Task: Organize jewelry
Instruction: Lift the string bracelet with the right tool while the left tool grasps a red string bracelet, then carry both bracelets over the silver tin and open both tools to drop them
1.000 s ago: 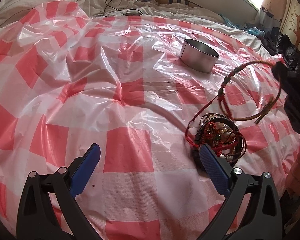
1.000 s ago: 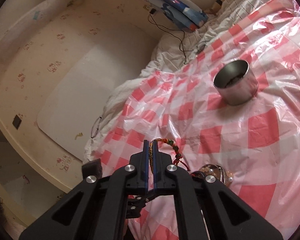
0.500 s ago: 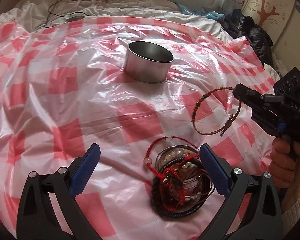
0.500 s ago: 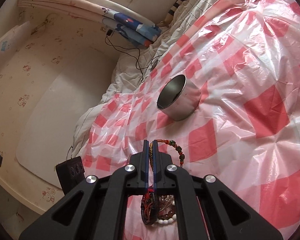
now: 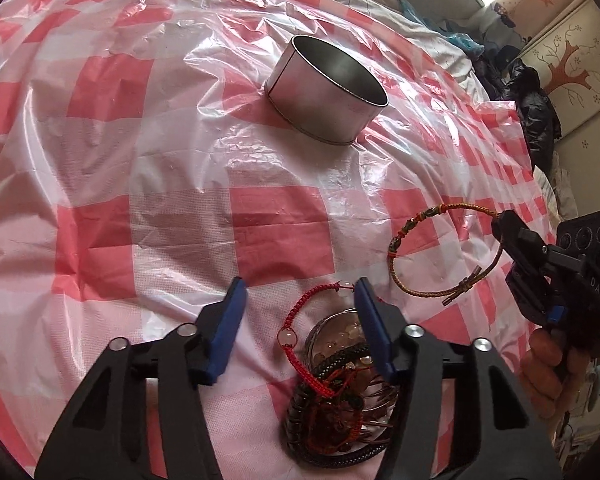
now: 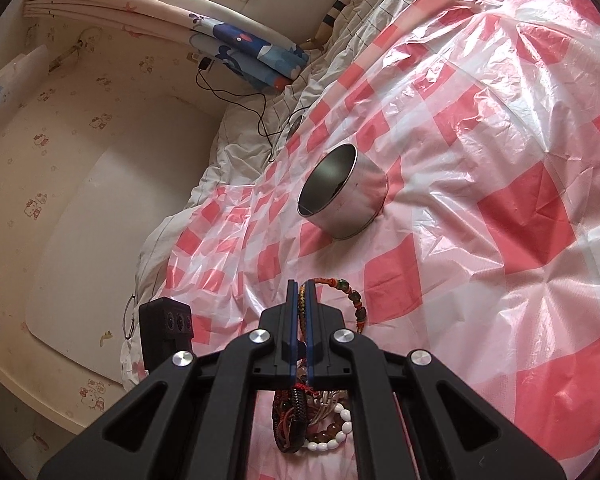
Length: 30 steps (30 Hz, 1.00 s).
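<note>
A round metal tin (image 5: 327,91) stands open on the red-and-white checked plastic sheet (image 5: 140,160); it also shows in the right wrist view (image 6: 342,194). A pile of bracelets (image 5: 336,392) lies on a small glass dish under my left gripper (image 5: 298,330), which is open with its blue fingers astride the pile's near end. My right gripper (image 6: 301,316) is shut on a braided orange-green bracelet (image 5: 440,256) and holds it in the air, right of the pile. The pile shows below the right fingers (image 6: 320,416).
The sheet covers a bed with white bedding (image 6: 236,152) around it. A black charger cable (image 6: 260,116) lies at the far edge by a folded curtain (image 6: 244,60). Dark clothes (image 5: 528,96) lie at the right edge. A white board (image 6: 100,248) stands beside the bed.
My left gripper has moved closer to the pile and its fingers have narrowed around it. My right gripper still holds the braided bracelet and has tilted toward the tin.
</note>
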Each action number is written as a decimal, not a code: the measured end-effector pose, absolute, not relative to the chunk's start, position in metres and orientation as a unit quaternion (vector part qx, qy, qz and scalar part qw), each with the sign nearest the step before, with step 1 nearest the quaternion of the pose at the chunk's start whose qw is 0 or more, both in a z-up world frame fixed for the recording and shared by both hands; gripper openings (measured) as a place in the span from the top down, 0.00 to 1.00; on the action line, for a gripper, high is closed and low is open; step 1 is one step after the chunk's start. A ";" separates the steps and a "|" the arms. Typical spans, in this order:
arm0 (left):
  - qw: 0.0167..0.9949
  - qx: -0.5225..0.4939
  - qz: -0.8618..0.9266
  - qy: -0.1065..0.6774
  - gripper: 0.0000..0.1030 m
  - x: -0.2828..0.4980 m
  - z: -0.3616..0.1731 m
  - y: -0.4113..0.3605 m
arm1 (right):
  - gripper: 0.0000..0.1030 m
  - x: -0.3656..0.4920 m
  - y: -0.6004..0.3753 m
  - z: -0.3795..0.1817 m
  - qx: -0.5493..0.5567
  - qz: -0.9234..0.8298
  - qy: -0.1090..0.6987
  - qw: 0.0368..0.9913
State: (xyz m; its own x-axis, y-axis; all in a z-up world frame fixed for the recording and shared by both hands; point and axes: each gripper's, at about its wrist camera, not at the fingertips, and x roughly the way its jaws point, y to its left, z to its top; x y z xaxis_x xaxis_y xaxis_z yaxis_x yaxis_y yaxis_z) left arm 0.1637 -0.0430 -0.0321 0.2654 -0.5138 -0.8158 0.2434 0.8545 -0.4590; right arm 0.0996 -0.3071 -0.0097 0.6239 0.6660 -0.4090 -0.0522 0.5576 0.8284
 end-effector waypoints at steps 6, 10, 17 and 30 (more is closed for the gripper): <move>0.812 -0.072 -0.237 0.529 0.61 0.158 -0.017 -0.052 | 0.96 0.099 -0.308 -0.011 0.416 0.222 0.372 0.800; 0.798 -0.050 -0.244 0.548 0.61 0.159 -0.029 -0.062 | 0.96 0.100 -0.308 -0.012 0.416 0.225 0.372 0.799; 0.812 0.000 -0.215 0.542 0.97 0.157 -0.034 -0.063 | 0.95 0.100 -0.308 -0.012 0.418 0.226 0.372 0.797; 0.818 -0.179 -0.281 0.468 0.98 0.159 0.008 -0.006 | 0.95 0.094 -0.309 0.002 0.423 0.244 0.335 0.806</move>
State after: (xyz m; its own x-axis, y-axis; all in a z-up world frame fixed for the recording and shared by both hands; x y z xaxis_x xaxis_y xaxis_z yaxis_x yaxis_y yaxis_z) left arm 0.1593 -0.0059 0.0081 0.4030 -0.6275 -0.6662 0.2926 0.7781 -0.5559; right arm 0.0938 -0.3093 0.0016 0.6560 0.6769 -0.3339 -0.1097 0.5232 0.8451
